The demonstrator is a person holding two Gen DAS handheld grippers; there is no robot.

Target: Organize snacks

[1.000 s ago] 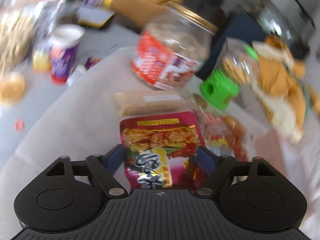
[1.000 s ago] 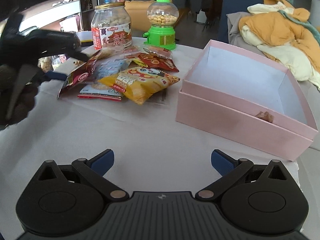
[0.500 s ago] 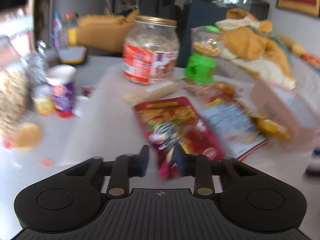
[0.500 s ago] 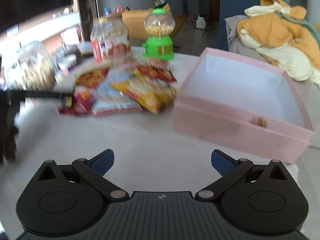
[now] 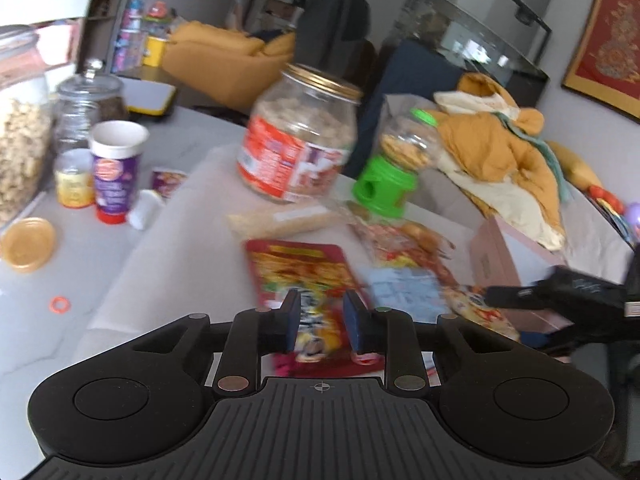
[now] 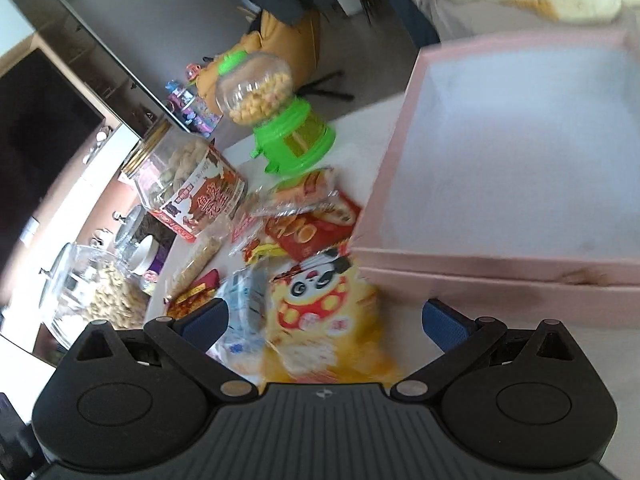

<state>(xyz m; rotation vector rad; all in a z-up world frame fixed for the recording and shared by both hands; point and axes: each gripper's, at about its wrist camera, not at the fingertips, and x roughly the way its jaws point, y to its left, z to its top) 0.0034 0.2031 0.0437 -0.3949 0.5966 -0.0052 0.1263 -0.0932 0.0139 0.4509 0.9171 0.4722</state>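
Observation:
My left gripper [image 5: 322, 322] is shut on the near end of a red snack packet [image 5: 300, 264], which crumples between the pads. The packet's far end lies on the white cloth. My right gripper [image 6: 324, 320] is open and rolled to one side, its fingers straddling a yellow panda chip bag [image 6: 320, 312] without touching it. In the left wrist view it [image 5: 504, 314] reaches in from the right. A blue-white packet [image 6: 244, 300] lies beside the yellow bag. The pink box [image 6: 500, 272] stands open just right of the snack pile.
A peanut jar [image 5: 296, 144] and a green candy dispenser [image 5: 388, 184] stand behind the pile. Glass jars [image 5: 20, 152], a purple cup [image 5: 116, 168] and a gold lid [image 5: 28, 244] crowd the table's left side. An orange blanket [image 5: 500, 148] lies beyond the box.
My left gripper closed on the red packet and drew back slightly with it. My right gripper rolled and swung in over the yellow chip bag, close to the pink box.

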